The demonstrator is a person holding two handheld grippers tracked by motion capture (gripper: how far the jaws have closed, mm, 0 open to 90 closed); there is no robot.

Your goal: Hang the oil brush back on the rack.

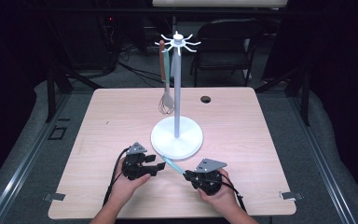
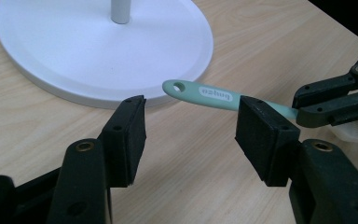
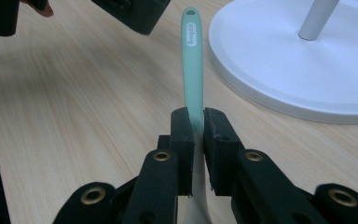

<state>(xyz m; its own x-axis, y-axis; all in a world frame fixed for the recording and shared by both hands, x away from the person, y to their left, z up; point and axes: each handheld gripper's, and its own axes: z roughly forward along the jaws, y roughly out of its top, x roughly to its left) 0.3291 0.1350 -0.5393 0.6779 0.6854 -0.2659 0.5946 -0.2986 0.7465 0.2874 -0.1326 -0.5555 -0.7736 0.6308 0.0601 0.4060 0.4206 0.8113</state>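
A mint-green utensil [image 1: 171, 164] with a hole at its handle tip lies level just above the table, in front of the white stand's round base [image 1: 176, 137]. My right gripper [image 1: 186, 176] is shut on its handle near the pale head end [image 3: 192, 60], pads pressed on both sides [image 3: 198, 121]. My left gripper [image 1: 156, 164] is open; in the left gripper view its pads [image 2: 191, 135] stand wide apart, and the handle tip [image 2: 205, 93] lies just beyond them, near the right pad. The right gripper's jaws [image 2: 307, 109] show at that view's right edge.
The white stand [image 1: 177, 84] has a tall pole and a hook crown. From it hang a wooden-handled whisk [image 1: 166, 100] and a teal item [image 1: 171, 65]. The table has a cable hole [image 1: 205, 99] at the back. A chair stands behind the table.
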